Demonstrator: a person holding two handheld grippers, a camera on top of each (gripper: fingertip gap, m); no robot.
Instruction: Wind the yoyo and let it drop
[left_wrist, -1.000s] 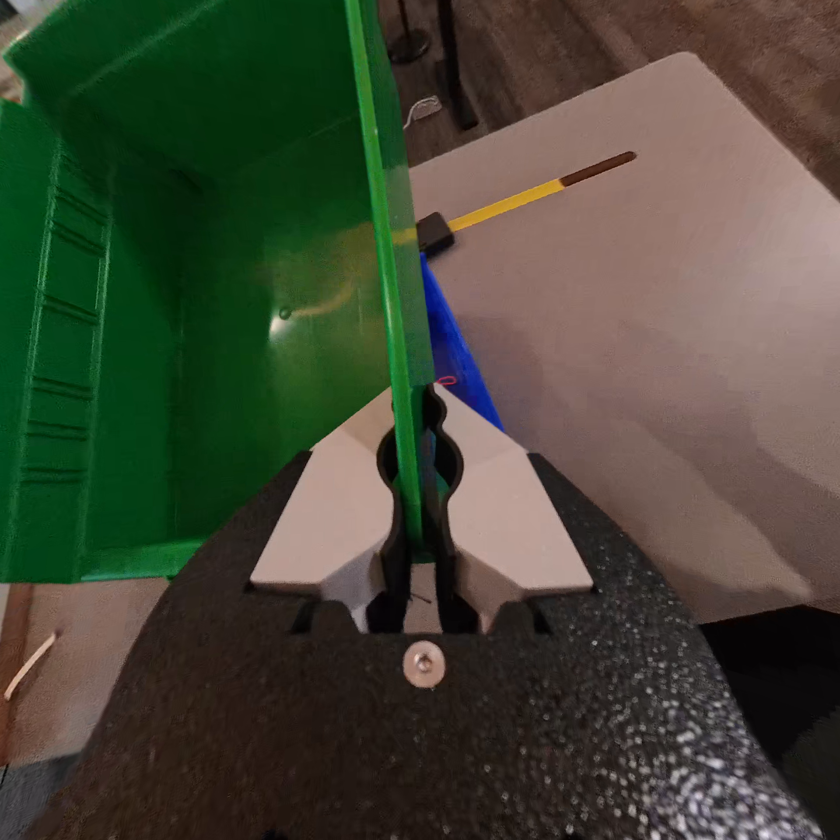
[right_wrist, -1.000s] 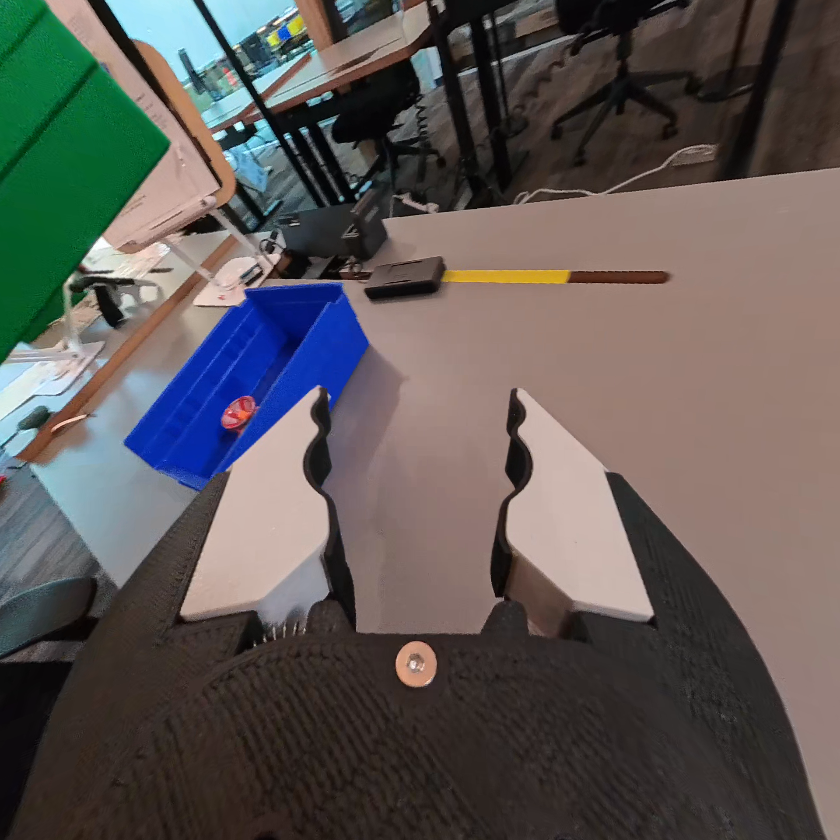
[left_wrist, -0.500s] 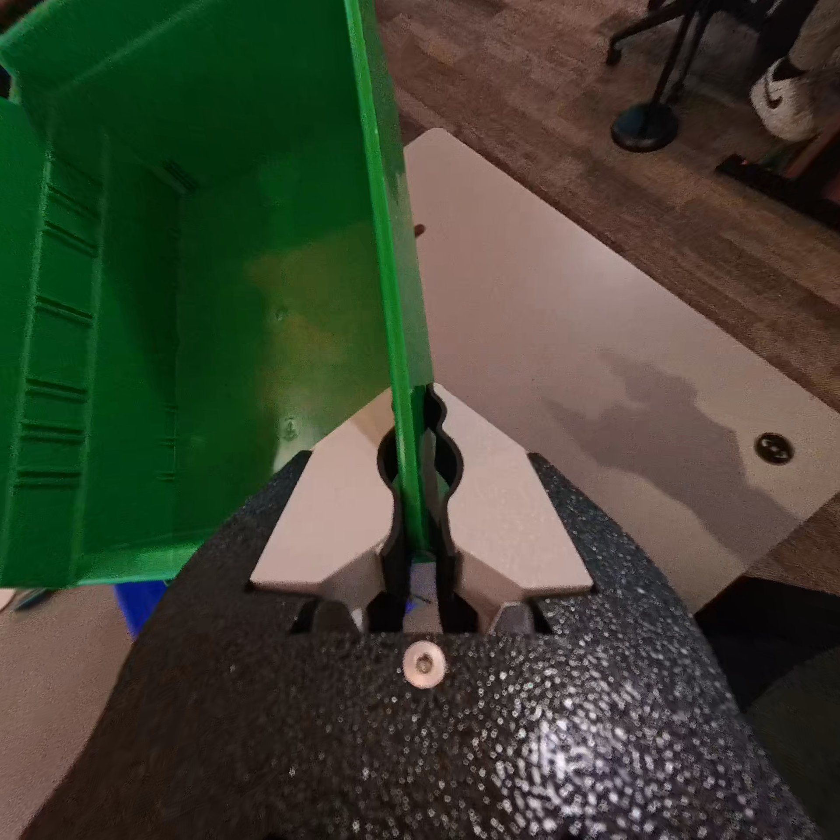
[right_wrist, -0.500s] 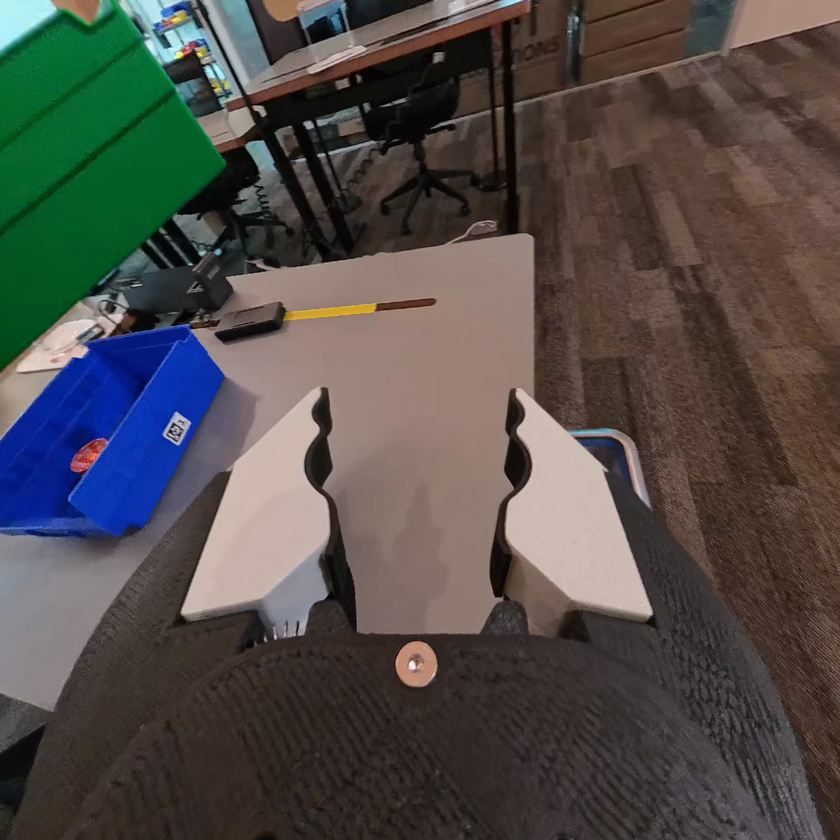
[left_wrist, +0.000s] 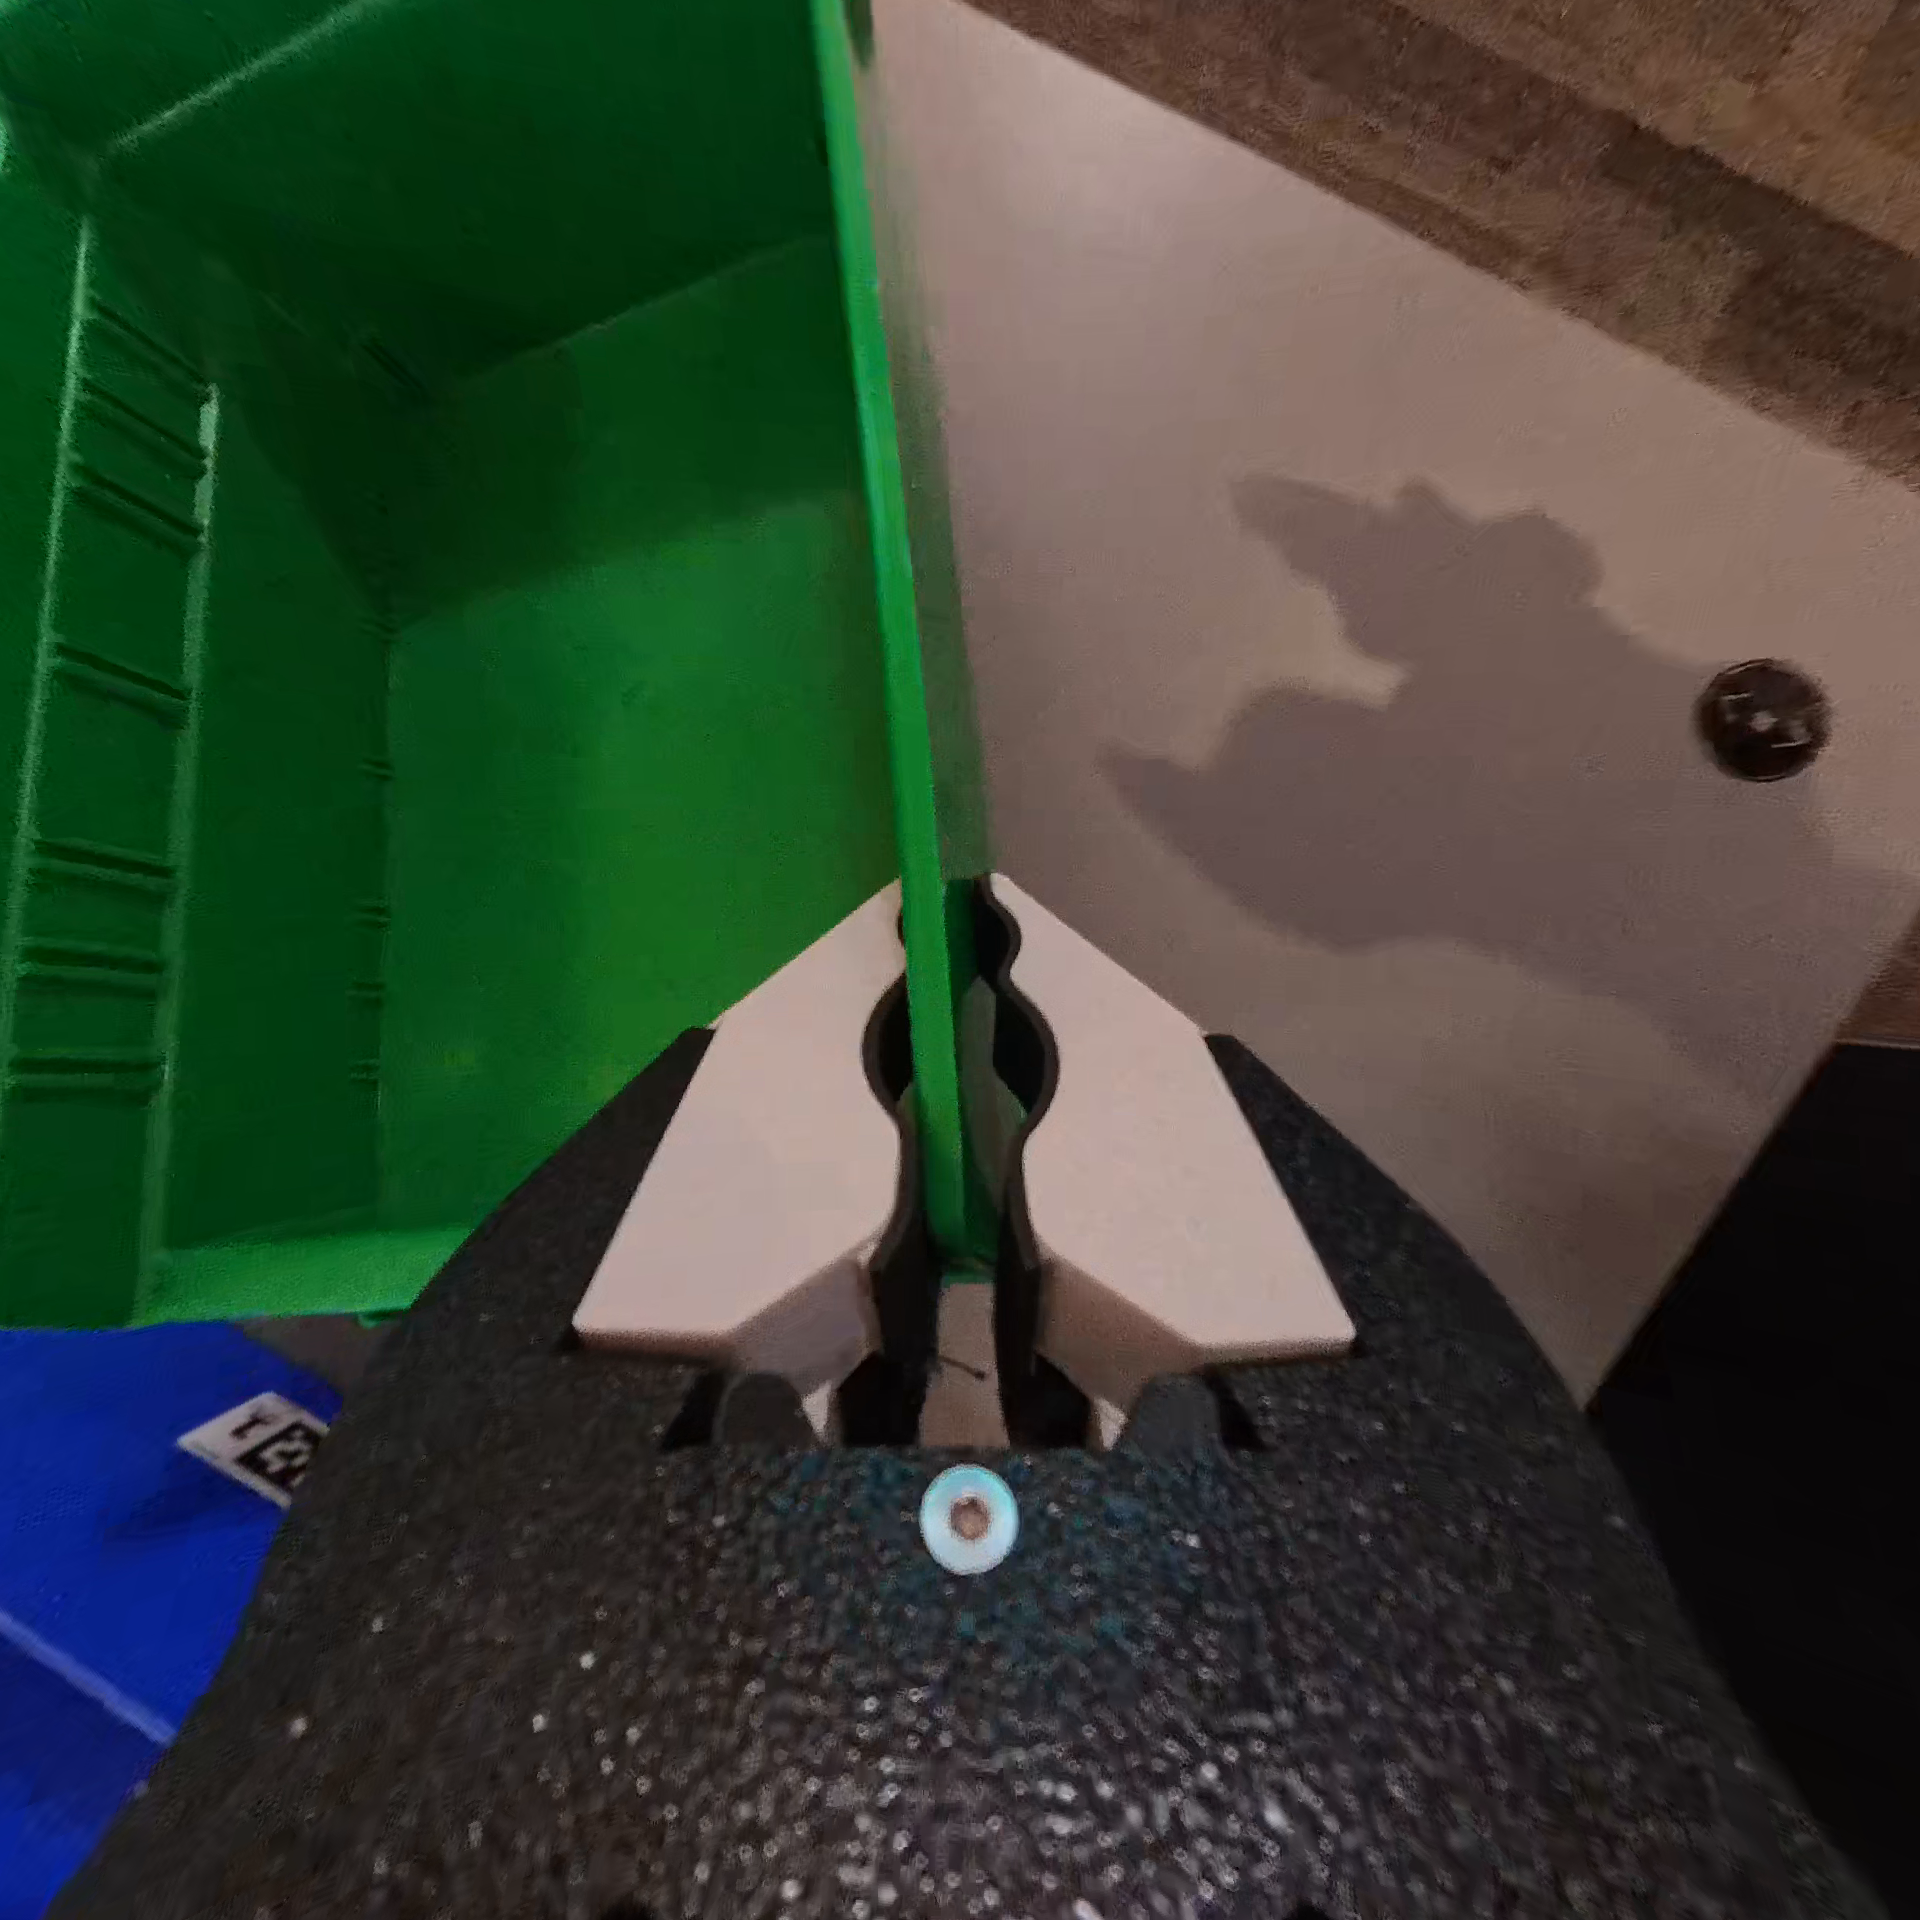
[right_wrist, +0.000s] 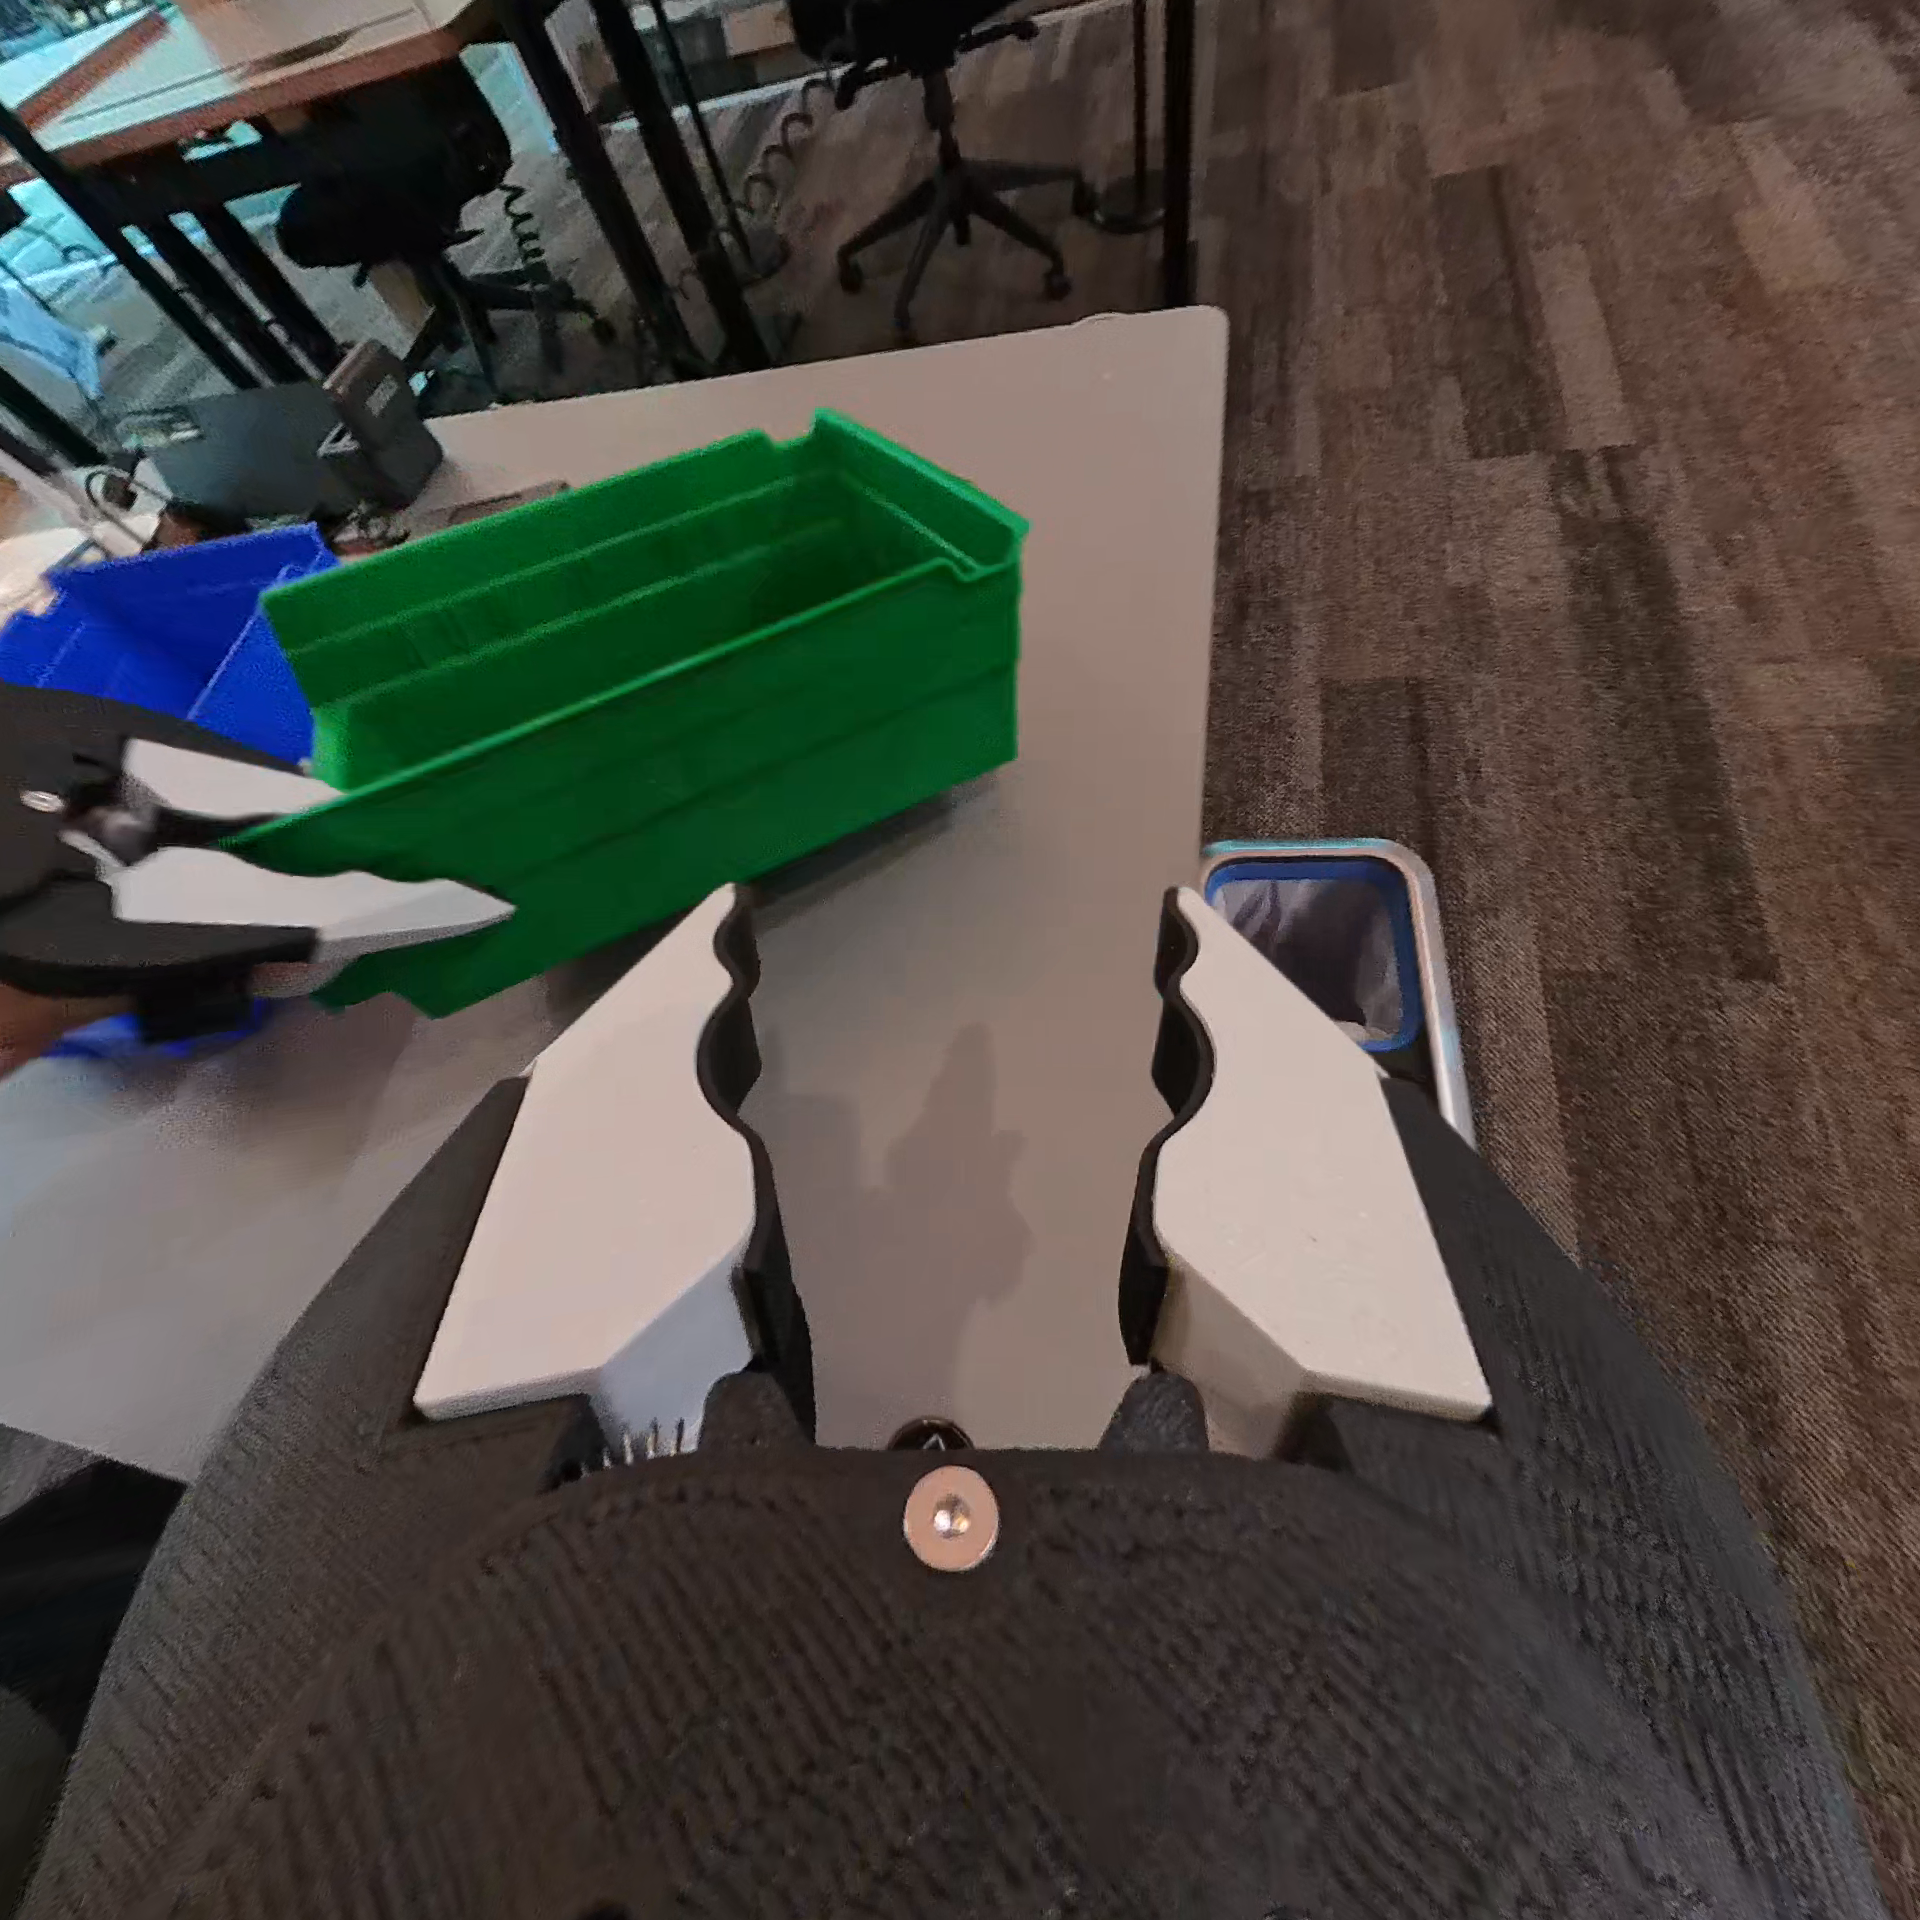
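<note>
Because the green bin (right_wrist: 665, 717) is pinched by one thin wall in the left gripper (left_wrist: 940, 1081), at mid-frame, it could twist or slip free. The right gripper (right_wrist: 951, 1122) is held wide and empty at lower centre; no yoyo can be seen.

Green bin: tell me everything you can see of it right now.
The green bin is an open-topped rectangular plastic tub, glossy, with ribbed side walls and a stepped rim. It looks empty inside. The left claw is shut on one thin side wall, near an end. In the right wrist view the bin sits low over the grey table, tilted, its far end at or near the tabletop; contact is unclear. A blue bin lies just behind it. The right claw is open, apart from it.
</note>
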